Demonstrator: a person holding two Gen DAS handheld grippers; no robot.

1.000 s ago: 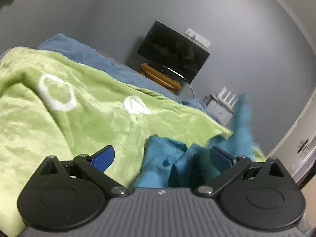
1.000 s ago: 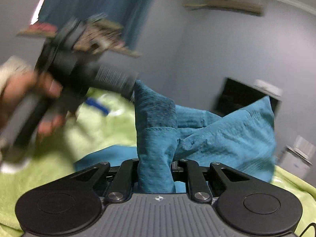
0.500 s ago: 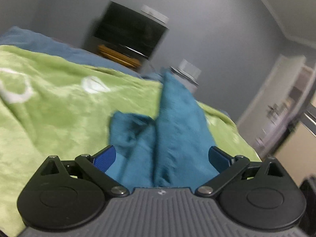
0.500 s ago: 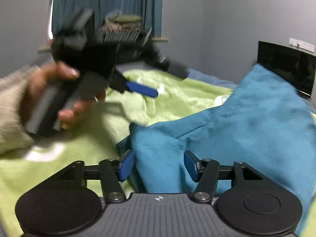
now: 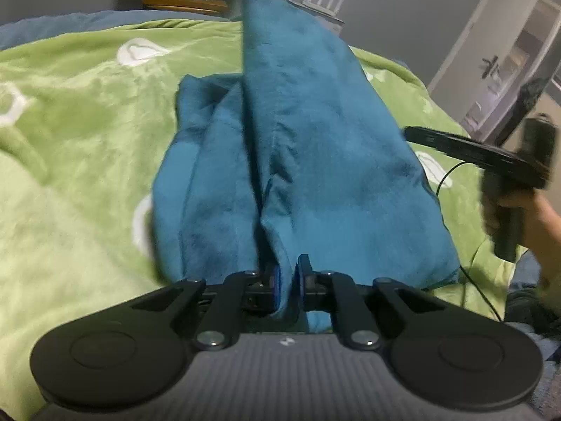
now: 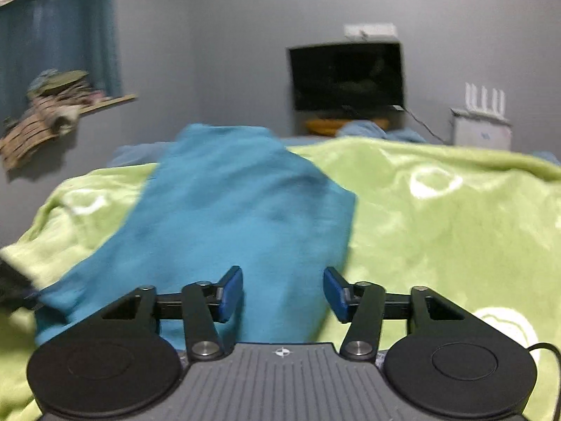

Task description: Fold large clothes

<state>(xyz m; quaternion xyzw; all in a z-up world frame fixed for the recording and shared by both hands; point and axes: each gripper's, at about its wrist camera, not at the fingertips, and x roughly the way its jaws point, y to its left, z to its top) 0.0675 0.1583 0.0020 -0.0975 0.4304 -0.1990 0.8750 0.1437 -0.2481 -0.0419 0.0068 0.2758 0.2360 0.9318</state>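
Observation:
A large teal garment (image 5: 315, 147) lies bunched on a green blanket (image 5: 80, 133) on the bed. My left gripper (image 5: 288, 280) is shut on a fold of the garment at its near edge, and the cloth rises from the pads in a ridge. In the right wrist view the garment (image 6: 228, 217) spreads flat over the blanket (image 6: 448, 231). My right gripper (image 6: 282, 293) is open just above the garment's near edge, holding nothing. It also shows at the right of the left wrist view (image 5: 498, 161), held by a hand.
A dark TV (image 6: 347, 77) on a wooden stand is against the grey wall beyond the bed. A white router (image 6: 482, 126) stands to its right. A shelf with clutter (image 6: 52, 105) hangs at the left by teal curtains. A door (image 5: 508, 56) is at the right.
My left gripper has closed on the teal garment; it was open before. My right gripper has let go of the garment, opened wide and swung to face the TV wall.

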